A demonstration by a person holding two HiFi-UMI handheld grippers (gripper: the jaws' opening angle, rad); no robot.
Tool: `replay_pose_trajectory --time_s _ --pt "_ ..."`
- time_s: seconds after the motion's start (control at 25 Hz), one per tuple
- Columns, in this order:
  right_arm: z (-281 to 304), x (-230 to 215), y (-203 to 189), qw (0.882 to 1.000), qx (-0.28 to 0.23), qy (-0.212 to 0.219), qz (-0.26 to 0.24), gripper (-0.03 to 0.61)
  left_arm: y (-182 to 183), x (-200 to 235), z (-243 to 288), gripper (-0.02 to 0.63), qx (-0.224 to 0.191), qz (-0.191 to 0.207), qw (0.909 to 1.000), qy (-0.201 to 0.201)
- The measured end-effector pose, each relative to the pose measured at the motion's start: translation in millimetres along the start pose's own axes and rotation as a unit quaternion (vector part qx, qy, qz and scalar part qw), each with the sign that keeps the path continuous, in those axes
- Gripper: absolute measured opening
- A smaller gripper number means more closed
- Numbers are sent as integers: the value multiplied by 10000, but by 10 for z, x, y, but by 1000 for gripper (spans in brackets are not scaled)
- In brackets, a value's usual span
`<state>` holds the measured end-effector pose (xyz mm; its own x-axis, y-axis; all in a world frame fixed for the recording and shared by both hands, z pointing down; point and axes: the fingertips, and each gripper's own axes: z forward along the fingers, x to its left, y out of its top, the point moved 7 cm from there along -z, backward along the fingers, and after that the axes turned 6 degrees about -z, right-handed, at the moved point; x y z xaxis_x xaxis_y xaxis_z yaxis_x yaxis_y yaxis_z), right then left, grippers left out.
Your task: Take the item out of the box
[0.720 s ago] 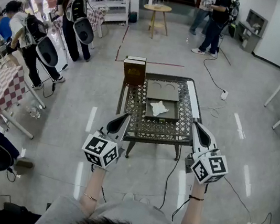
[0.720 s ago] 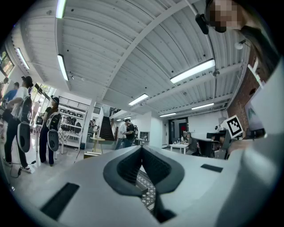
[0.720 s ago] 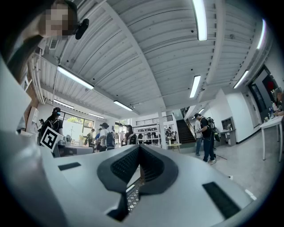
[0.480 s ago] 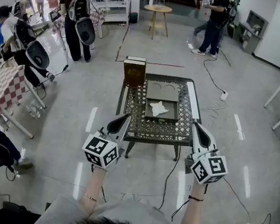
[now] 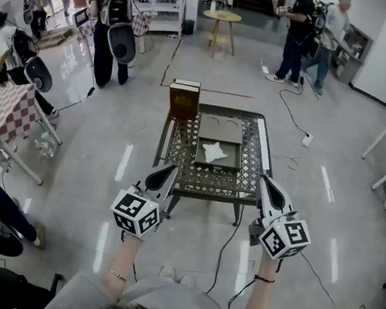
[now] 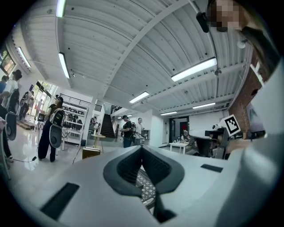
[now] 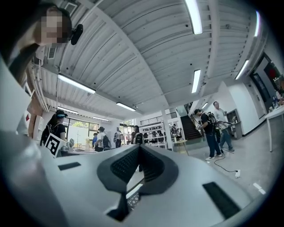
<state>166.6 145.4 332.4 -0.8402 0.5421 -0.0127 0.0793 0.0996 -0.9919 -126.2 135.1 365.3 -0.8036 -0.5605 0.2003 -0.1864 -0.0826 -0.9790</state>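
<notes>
Black lattice table (image 5: 176, 156), grey box (image 5: 221, 128), white item (image 5: 215, 151), brown carton (image 5: 183, 102)

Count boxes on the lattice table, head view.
2. One open grey box in the middle of the table, a white item inside; one brown box at its far left corner. A pale flat thing atop the brown one may be a third.

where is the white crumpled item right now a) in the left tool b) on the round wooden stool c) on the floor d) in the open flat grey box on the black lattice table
d: the white crumpled item lies in the open flat grey box on top of the black lattice metal table.
</notes>
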Motion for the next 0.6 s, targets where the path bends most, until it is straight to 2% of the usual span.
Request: replay_pose_trajectory --time_s 0.28,0.6 --pt "37 -62 -48 9999 -1 38 137 20 -48 -72 -13 17 -21 -100 9999 100" --pt "342 -211 -173 9997 64 45 227 20 -61 208 292 17 25 -116 9999 112"
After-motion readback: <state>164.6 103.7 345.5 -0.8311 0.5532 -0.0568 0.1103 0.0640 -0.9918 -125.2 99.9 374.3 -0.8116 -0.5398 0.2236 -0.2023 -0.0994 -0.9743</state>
